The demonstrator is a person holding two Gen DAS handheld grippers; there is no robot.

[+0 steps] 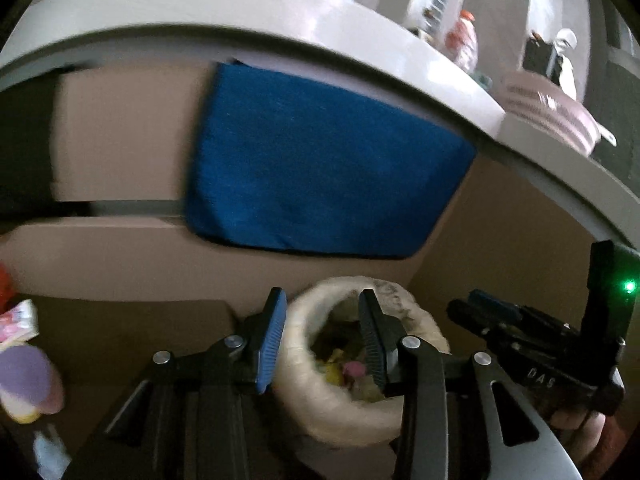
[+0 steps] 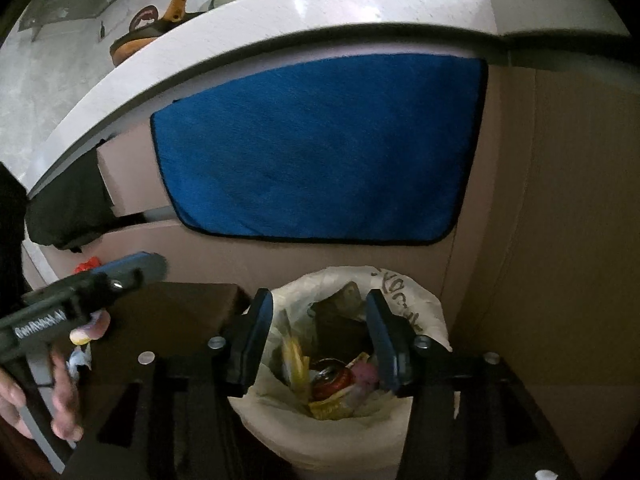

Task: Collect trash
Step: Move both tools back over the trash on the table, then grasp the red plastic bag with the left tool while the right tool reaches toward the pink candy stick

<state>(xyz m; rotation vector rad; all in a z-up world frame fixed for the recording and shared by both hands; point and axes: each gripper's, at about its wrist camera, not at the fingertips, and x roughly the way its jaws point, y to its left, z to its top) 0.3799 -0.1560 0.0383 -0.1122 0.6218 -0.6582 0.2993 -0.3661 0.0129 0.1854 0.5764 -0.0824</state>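
- Left gripper (image 1: 322,338): jaws part-way apart with nothing between them, poised above the bin mouth; also visible in the right wrist view at 9 o'clock, carried by a person's hand (image 2: 60,400).
- Right gripper (image 2: 320,342): jaws part-way apart and empty, directly over the bin opening.
- White plastic-bag-lined round trash bin (image 2: 332,436): on the floor at 6 o'clock in both views, against the beige cabinet front (image 2: 500,240); holds a yellow wrapper, a red round lid and pink scraps.
- Blue terry towel (image 2: 316,148): hanging at 12 o'clock from the edge of the white stone tabletop (image 2: 280,20).
- Loose coloured litter (image 1: 24,376): at 9 o'clock in the left wrist view, blurred, well apart from the bin.
- Step in hand, as judged: drop-off into the bin is complete.
- Next move, as judged: swing one gripper toward the remaining litter and close on a piece.
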